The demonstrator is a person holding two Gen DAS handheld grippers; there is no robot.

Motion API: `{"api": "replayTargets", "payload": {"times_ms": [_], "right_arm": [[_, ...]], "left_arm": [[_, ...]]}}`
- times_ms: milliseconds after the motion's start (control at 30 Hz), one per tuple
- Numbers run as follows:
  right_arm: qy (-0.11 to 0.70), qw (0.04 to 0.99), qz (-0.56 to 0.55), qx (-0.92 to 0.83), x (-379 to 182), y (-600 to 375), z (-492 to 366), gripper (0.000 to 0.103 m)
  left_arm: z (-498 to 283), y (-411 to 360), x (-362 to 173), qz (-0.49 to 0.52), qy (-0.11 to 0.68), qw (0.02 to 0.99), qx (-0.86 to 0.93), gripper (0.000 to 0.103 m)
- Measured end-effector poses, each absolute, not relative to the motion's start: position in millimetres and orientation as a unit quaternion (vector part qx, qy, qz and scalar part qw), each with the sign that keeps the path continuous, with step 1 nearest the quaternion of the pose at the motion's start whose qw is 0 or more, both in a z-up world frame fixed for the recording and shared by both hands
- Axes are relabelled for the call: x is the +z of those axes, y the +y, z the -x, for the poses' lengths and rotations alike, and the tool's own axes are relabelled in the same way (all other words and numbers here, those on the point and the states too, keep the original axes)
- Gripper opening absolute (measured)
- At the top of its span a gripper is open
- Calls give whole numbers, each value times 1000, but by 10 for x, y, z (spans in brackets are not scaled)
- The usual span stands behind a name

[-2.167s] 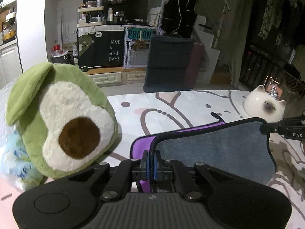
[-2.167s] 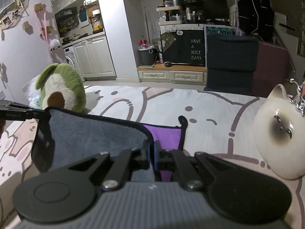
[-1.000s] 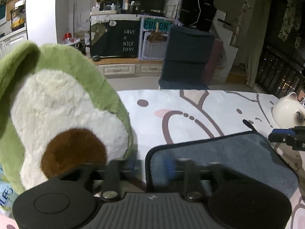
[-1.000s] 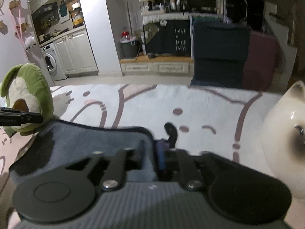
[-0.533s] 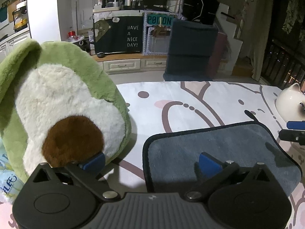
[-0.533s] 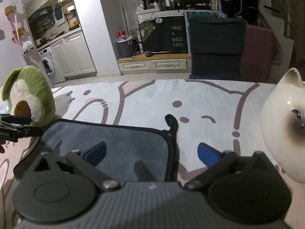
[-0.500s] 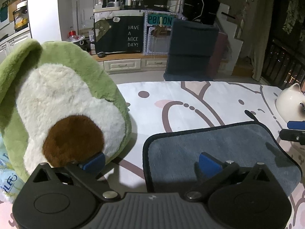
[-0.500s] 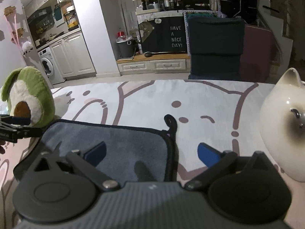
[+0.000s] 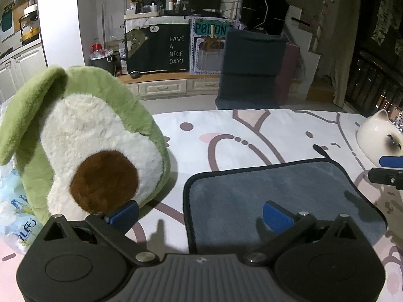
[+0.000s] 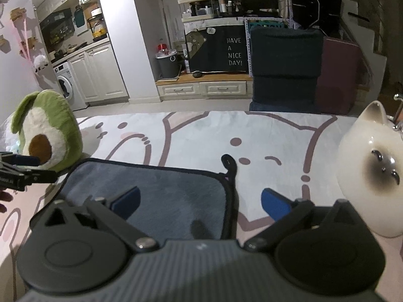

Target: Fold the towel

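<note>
A grey towel with a dark hem lies folded flat on the printed table cover; it also shows in the right wrist view. A small black hanging loop sticks out at its far right corner. My left gripper is open and empty, its jaws straddling the towel's left edge. My right gripper is open and empty, its jaws straddling the towel's right edge. Each gripper's tip shows at the edge of the other's view.
A green avocado plush stands close left of the towel, also in the right wrist view. A white ceramic cat stands to the right. A plastic pack lies behind the plush. The cover stretches beyond the towel.
Both grippers, shut on the towel's lifted corners 2.2 s ago, laid the fold down and opened. Since half a second ago almost nothing has moved.
</note>
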State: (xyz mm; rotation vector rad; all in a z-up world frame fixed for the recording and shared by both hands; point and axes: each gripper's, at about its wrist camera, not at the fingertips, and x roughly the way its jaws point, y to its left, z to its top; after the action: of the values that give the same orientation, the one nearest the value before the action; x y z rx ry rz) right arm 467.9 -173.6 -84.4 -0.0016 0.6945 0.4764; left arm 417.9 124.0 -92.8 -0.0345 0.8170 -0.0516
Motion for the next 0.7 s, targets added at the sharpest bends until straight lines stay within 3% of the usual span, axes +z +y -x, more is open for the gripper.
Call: {"api": "replayTargets", "payload": {"times_ms": [700], "right_arm": [[332, 914, 13, 231, -549, -1800, -4112, 103]], "left_arm": [[-3561, 1007, -504, 32, 379, 924, -22, 103]]}}
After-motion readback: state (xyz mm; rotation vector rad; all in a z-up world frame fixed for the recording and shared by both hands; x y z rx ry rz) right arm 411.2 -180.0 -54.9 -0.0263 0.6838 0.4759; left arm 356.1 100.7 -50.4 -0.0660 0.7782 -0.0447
